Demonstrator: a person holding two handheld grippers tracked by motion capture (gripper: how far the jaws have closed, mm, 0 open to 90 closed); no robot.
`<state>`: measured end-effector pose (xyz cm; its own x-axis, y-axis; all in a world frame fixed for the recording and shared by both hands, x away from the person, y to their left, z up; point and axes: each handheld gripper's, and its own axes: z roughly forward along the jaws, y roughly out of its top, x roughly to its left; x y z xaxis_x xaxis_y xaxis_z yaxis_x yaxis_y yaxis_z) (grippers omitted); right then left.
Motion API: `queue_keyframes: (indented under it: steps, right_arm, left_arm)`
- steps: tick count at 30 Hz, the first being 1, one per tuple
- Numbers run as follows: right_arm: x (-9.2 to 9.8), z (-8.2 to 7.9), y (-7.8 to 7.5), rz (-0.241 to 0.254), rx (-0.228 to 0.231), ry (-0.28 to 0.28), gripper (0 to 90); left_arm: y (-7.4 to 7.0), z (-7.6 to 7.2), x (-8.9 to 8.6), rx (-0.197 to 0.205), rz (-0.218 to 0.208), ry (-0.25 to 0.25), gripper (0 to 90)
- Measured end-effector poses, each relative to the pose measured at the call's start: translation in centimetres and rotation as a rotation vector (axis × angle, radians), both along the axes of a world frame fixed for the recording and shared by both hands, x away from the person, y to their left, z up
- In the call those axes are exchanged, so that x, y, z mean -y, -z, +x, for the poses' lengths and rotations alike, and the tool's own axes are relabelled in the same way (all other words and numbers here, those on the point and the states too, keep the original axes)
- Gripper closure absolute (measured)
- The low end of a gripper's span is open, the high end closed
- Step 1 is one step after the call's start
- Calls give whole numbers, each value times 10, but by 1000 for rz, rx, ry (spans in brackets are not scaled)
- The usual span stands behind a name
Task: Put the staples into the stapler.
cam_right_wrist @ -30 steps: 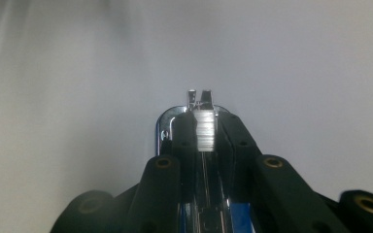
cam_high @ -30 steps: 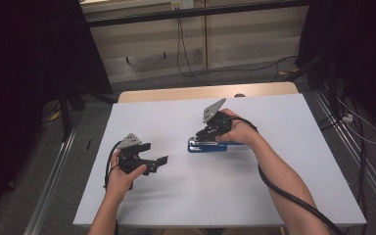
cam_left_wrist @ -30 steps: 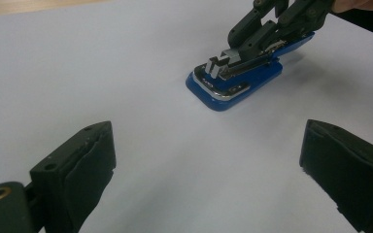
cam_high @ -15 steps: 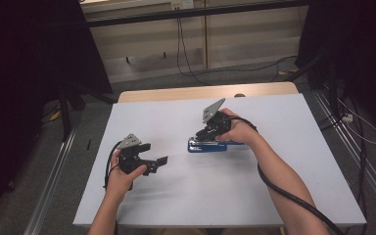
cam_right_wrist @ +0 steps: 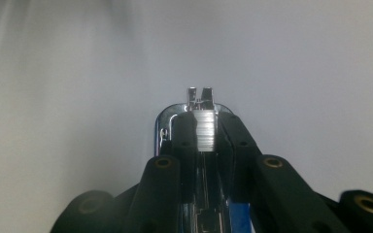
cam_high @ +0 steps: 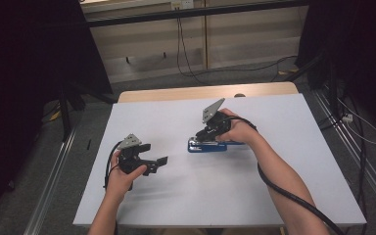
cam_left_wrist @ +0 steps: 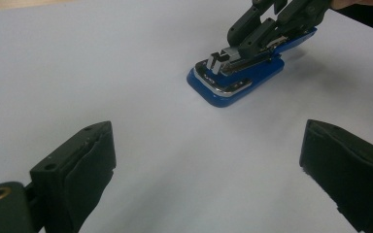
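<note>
A blue stapler point(cam_high: 206, 146) lies flat near the middle of the white table point(cam_high: 274, 191). My right gripper point(cam_high: 204, 136) comes at it from the right, tilted down, and is shut on it. In the right gripper view the two black jaws point(cam_right_wrist: 206, 138) clamp the stapler's shiny metal staple channel point(cam_right_wrist: 205, 127) from both sides. The left gripper view shows the stapler point(cam_left_wrist: 233, 80) ahead with the right gripper's fingers point(cam_left_wrist: 264, 29) on its metal top. My left gripper point(cam_high: 157, 163) rests to the left of the stapler, apart from it. It stands open point(cam_left_wrist: 209, 160) with only bare table between its pads.
A wooden strip point(cam_high: 200, 92) runs along the table's far edge. Cables point(cam_high: 186, 58) trail over the floor behind it. Dark curtains stand at the left and right. Metal rails point(cam_high: 54, 176) flank the table. White surface lies free in front of and around both hands.
</note>
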<state>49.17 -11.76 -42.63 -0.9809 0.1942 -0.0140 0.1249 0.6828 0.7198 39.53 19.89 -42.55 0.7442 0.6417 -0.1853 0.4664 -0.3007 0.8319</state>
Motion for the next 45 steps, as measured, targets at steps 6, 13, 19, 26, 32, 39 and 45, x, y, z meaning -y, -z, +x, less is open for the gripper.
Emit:
queue_keyframes:
  steps: [6,13,19,26,32,39,45]
  right_arm:
    - [0,-1,0,-2,4,-4,793]
    - [-1,0,0,-3,1,-4,793]
    - [-4,0,1,-3,-2,-1,793]
    - [-7,1,1,-1,-6,2,793]
    - [-7,2,2,8,-17,7,791]
    - [-8,2,4,22,-22,15,784]
    - [-8,1,5,28,-26,30,740]
  left_arm:
    - [0,0,0,1,5,1,61]
    - [0,0,0,-3,3,-2,61]
    - [1,1,-1,-3,3,-3,61]
    - [1,1,-1,-4,3,-3,61]
    - [1,1,0,-4,6,-2,61]
    - [1,1,-1,-5,2,-1,61]
    - [1,1,-1,-4,-2,-5,61]
